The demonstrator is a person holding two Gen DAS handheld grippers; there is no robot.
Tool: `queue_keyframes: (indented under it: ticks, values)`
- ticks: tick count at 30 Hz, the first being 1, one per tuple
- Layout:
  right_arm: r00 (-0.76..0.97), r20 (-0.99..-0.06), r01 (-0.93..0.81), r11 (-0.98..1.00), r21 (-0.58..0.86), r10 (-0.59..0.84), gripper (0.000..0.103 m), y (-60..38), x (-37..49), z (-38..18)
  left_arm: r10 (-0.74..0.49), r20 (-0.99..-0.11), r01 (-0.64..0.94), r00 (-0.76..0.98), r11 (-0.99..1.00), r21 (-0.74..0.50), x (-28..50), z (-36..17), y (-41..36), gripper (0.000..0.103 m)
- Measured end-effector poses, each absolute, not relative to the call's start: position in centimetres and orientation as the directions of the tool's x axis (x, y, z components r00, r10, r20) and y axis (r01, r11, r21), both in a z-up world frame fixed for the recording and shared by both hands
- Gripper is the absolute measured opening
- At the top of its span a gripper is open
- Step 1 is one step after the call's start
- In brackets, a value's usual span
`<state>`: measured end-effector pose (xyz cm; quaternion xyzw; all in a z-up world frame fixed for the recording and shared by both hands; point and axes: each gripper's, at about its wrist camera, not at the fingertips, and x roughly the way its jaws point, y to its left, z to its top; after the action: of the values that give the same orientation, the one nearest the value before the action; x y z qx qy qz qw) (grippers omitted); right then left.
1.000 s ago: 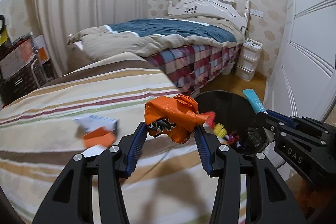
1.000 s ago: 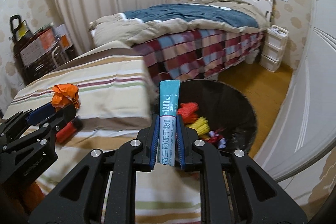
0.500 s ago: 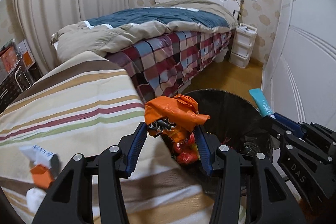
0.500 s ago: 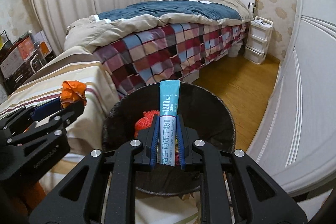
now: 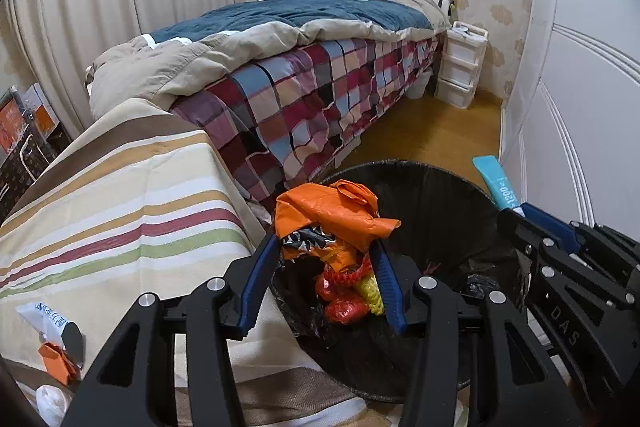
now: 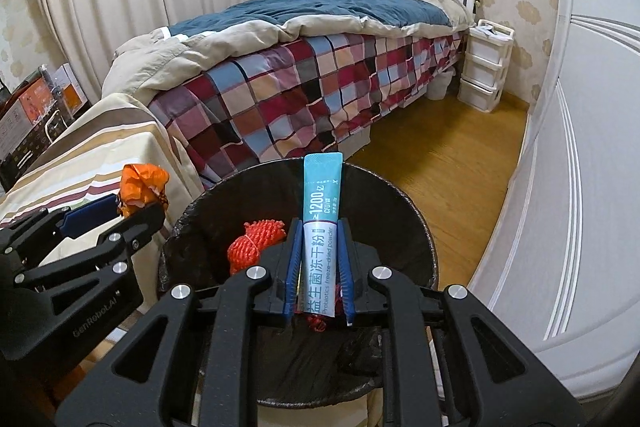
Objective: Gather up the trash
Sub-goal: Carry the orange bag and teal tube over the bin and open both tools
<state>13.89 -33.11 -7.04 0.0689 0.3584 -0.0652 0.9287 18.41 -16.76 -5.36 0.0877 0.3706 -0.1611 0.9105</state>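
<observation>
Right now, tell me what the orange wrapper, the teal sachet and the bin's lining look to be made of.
Orange wrapper: thin plastic film by its look, crumpled into sharp creases, silvery inside.
Teal sachet: smooth printed laminate, probably foil-backed; flat, stiff, with a crimped top edge.
Bin lining: thin black plastic bag, glossy and wrinkled, folded over the rim.

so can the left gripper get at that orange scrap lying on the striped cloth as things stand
Probably not yet: the left gripper is shut on a crumpled orange wrapper above the black bin, so its jaws are full. The orange scrap itself lies uncovered on the striped cloth.
</observation>
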Motion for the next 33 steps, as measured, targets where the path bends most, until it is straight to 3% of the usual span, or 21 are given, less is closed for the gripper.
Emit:
queue_keyframes:
  ticks: [2, 4, 8, 14, 19, 33]
  values:
    - [0.732, -0.677, 0.175, 0.981, 0.086, -0.072, 0.023, -33.2, 13.8, -7.2, -0.223, -0.702, 0.352, 0.677, 0.935, 0.042, 18.4, -5.3, -16.7, 0.06]
    - [0.734, -0.674, 0.188, 0.979, 0.079, -0.086, 0.034, -33.3, 13.8, -7.2, -0.22, -0.692, 0.342, 0.688, 0.939, 0.042, 18.2, -5.1, -16.5, 0.071]
    - [0.733, -0.671, 0.216, 0.974, 0.07, -0.114, 0.04, -33.4, 13.4, -7.1, -0.203, -0.681, 0.335, 0.703, 0.94, 0.067, 17.7, -4.9, -16.5, 0.077]
    - [0.738, -0.657, 0.248, 0.967, 0.051, -0.155, 0.061, -33.5, 12.5, -6.4, -0.181, -0.676, 0.302, 0.715, 0.951, 0.065, 17.0, -4.1, -15.0, 0.082]
    - [0.744, -0.646, 0.256, 0.966, 0.043, -0.168, 0.069, -32.8, 11.4, -5.4, -0.177, -0.667, 0.271, 0.724, 0.962, 0.04, 16.1, -3.1, -12.8, 0.084]
    - [0.77, -0.634, 0.165, 0.982, 0.091, -0.071, 0.071, -27.1, 7.9, -4.0, -0.089, -0.637, 0.164, 0.766, 0.985, 0.06, 11.3, -1.5, -4.4, 0.084]
